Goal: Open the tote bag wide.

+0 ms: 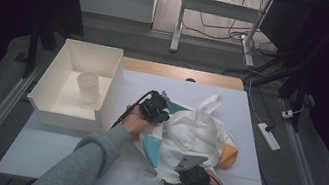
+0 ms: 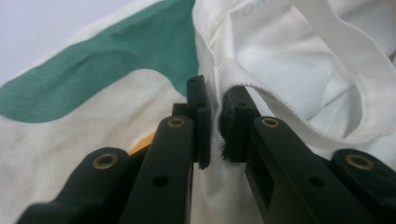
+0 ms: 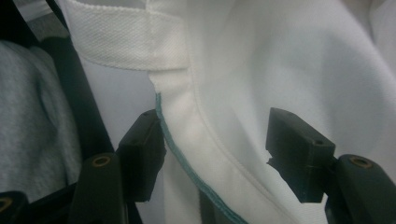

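A white tote bag lies crumpled mid-table between both grippers. The left gripper pinches the bag's hem tight. The right gripper stands wide apart astride a teal-edged fold, pads not pressing.

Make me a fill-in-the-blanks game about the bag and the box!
1. The left gripper is pinching the white ____.
2. The fingers of the right gripper stand ____.
3. In the white box stands a ____.

Missing words: bag; open; cup
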### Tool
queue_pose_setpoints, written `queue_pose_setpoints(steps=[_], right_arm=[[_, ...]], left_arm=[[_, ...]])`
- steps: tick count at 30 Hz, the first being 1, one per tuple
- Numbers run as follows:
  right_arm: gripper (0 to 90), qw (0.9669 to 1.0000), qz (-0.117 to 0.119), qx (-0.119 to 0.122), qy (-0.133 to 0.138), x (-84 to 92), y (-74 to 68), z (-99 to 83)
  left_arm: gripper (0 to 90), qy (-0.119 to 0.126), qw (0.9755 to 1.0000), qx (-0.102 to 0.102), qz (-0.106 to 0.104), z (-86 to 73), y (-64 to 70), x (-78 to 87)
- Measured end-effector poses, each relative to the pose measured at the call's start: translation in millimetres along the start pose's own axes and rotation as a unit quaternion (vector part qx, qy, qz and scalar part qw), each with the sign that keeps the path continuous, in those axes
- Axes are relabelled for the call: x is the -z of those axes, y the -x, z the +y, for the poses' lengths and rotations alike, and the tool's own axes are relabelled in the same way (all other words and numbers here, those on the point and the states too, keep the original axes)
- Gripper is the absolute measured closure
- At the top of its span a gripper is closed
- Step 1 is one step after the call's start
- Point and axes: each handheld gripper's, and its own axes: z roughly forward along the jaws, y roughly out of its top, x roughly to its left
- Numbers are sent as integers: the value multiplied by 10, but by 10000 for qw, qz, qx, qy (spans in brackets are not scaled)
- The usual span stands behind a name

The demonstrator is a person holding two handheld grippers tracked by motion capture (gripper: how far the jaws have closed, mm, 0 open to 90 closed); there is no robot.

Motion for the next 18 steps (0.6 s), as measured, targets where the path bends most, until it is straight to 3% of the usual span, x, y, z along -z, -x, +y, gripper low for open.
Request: queue_pose_setpoints(steps=[3, 5, 6, 7, 10, 11, 13, 14, 15, 17, 18], right_arm=[[387, 10000, 4, 30, -42, -24, -25, -1], [434, 9995, -138, 268, -71, -35, -71, 10], [434, 9995, -138, 268, -71, -35, -71, 10], [551, 9990, -383, 233, -27, -36, -65, 15], [820, 9986, -526, 34, 60, -29, 43, 0], [820, 9986, -526, 34, 60, -29, 43, 0], [867, 9992, -242, -174, 283, -3, 125, -22], [869, 9991, -140, -163, 360, 19, 133, -25], [870, 9992, -16, -10, 408, 90, 73, -13], [870, 9990, 37, 63, 442, 130, 20, -4], [870, 9982, 172, 239, 514, 215, -104, 19]], left_arm=[[830, 82, 9999, 101, 5, -5, -37, 31], [830, 127, 9998, 161, -39, -9, -57, 48], [830, 130, 9998, 162, -35, -12, -61, 51], [830, 124, 9998, 158, -32, -14, -65, 53], [831, 149, 9997, 176, -9, -19, -73, 67], [831, 176, 9997, 183, 3, -21, -78, 75], [831, 248, 9995, 207, 29, -27, -93, 100], [831, 300, 9993, 231, 42, -32, -101, 120], [832, 369, 9990, 254, 57, -37, -110, 145], [832, 527, 9981, 300, 80, -48, -123, 207], [833, 605, 9976, 317, 93, -54, -127, 245]])
